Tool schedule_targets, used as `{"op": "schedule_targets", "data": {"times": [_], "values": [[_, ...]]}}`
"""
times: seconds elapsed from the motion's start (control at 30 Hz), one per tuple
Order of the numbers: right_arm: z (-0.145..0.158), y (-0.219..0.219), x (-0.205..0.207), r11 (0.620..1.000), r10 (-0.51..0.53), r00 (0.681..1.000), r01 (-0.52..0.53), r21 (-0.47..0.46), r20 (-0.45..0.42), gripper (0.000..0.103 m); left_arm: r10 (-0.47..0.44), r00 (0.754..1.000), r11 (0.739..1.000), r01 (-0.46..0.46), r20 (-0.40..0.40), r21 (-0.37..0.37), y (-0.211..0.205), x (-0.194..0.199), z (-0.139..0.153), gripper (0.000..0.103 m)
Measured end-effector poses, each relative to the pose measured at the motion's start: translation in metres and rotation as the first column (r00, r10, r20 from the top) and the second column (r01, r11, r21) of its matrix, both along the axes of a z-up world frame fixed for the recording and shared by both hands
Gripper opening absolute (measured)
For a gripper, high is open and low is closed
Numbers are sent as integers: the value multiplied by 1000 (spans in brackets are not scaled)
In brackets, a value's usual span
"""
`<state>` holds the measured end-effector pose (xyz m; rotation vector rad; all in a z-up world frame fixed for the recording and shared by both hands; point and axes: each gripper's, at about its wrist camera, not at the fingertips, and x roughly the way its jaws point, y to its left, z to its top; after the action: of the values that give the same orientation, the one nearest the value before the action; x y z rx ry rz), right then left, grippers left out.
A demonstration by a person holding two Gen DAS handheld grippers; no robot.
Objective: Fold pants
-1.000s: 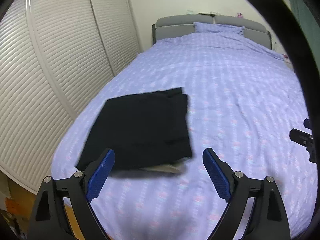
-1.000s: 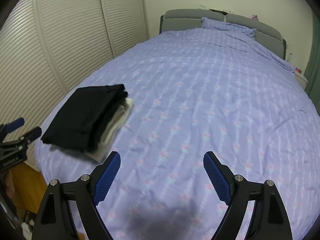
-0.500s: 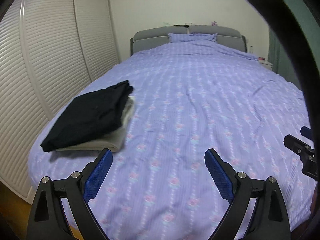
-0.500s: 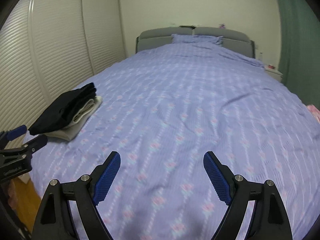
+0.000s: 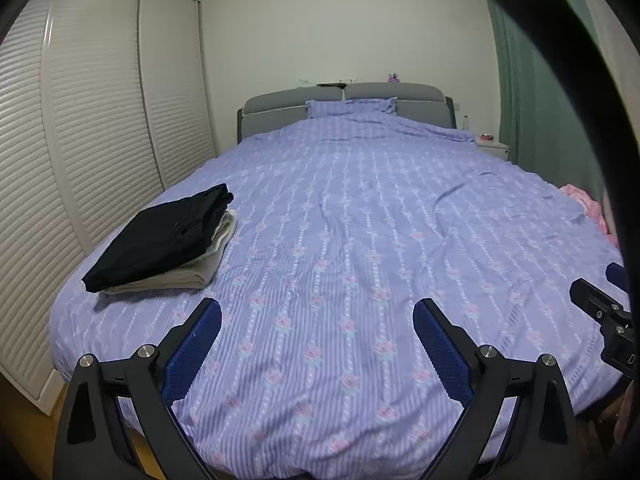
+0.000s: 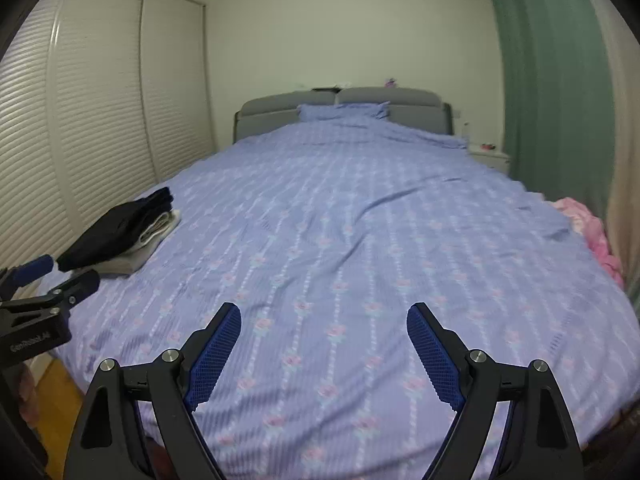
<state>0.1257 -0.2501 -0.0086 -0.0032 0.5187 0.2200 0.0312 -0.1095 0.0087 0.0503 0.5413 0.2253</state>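
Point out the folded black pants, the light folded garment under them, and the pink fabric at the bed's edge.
folded black pants (image 5: 156,240): left wrist view, middle of the top face.
light folded garment (image 5: 188,276): left wrist view, exposed near corner.
pink fabric (image 6: 592,232): right wrist view, middle of the bunched heap.

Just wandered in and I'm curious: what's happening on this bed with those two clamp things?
A person holds a two-finger clamp in each hand. The left gripper, whose jaws have just been opening, and the right gripper are both open and empty above the purple bedspread. Folded black pants lie on a folded light garment at the bed's left edge. Pink fabric sits at the right edge.
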Motion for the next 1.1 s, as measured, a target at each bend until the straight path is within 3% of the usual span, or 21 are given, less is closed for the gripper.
{"op": "schedule_targets", "data": {"times": [0.4,1.1], "values": [[2,-32,-63,996,-85,995,85,3,61,90,-112,993,993,111,27,45,-37,-40,-6,100],[-3,-46,-68,997,-78,996,77,29,53,90,-118,991,993,117,56,28,-38,-45,-3,101]]}}
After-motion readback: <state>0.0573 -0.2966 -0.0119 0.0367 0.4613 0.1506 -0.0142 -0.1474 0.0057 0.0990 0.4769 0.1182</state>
